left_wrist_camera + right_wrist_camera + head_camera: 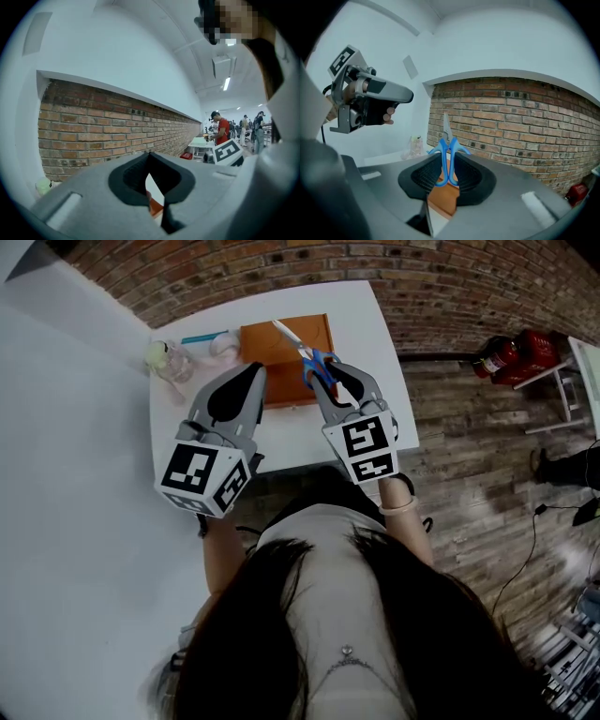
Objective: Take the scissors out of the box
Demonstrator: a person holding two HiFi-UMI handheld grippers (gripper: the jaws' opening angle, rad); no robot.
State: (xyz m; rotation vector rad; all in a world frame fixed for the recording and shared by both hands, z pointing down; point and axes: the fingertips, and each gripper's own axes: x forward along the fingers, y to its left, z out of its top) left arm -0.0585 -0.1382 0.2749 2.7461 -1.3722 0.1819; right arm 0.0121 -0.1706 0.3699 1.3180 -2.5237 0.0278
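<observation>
A pair of scissors with blue handles hangs over the open orange box on the white table. Its blades point up and away towards the brick wall. My right gripper is shut on the handles; in the right gripper view the scissors stand upright between the black pads of the right gripper, with the box below. My left gripper hovers beside the box's left edge, its jaws together and nothing in them. The left gripper view shows the left gripper with its tips touching.
A clear plastic bottle, a teal pen and a small pale round object lie left of the box. A brick wall runs behind the table. A red object sits on the wooden floor at right.
</observation>
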